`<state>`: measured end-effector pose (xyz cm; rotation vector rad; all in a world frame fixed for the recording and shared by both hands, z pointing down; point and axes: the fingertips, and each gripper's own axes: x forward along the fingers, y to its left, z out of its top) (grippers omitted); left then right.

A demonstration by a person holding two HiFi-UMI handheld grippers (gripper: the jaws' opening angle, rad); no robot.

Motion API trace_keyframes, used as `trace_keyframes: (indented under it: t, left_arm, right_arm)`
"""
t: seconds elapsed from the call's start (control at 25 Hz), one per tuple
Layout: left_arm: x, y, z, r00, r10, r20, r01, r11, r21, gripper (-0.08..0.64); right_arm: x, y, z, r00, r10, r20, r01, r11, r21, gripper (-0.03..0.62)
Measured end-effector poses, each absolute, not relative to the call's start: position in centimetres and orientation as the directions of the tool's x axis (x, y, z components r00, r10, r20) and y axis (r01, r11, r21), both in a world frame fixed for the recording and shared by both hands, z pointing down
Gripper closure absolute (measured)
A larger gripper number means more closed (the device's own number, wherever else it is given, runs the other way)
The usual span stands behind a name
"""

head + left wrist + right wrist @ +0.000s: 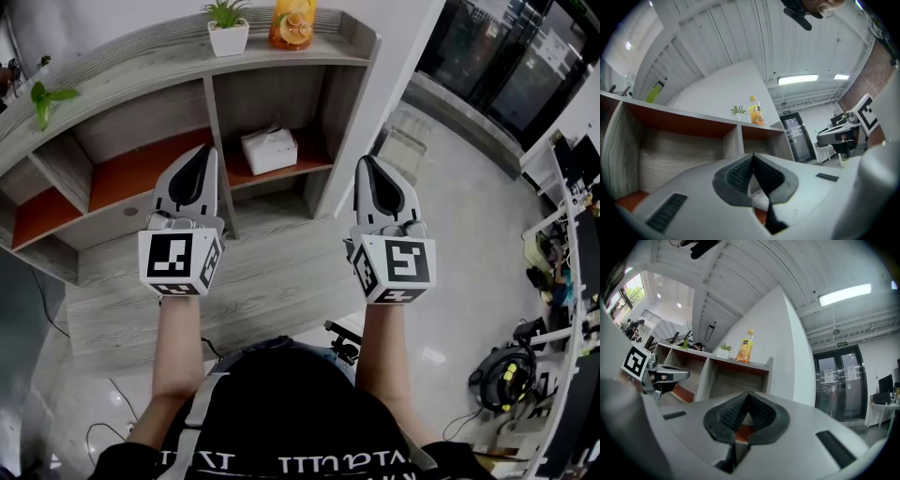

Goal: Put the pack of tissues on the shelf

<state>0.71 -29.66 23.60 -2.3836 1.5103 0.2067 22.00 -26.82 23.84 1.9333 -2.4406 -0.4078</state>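
Head view, task judged complete. The tissue pack [269, 150] sits upright on the orange board in the right-hand compartment of the shelf [122, 70], just above frame centre, apart from both grippers. A plant [228, 26] and a bottle [293, 23] stand on the top board at the upper edge. The left gripper [204, 153] and right gripper [365, 162] are held side by side at mid-frame, forearms rising from the lower edge, noses aimed toward the shelf and tilted slightly upward. Each gripper view shows its ribbed pads pressed together with nothing between them. What remains appears to be a clean retreat: the grippers should draw straight back, clear of the divider and the pack, so that nothing on the shelf is nudged.
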Motion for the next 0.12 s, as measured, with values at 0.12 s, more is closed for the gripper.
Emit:
trace_keyframes:
  t: [0.12]
  left_arm:
    - [0.81,-29.72,23.64,0.437,-0.854,-0.283,-0.898,-0.399,-0.185,0.548]
  right_arm:
    - [22.01,-26.86,23.81,-0.24,-0.957,-0.162,-0.958,0.206,0.2,0.577]
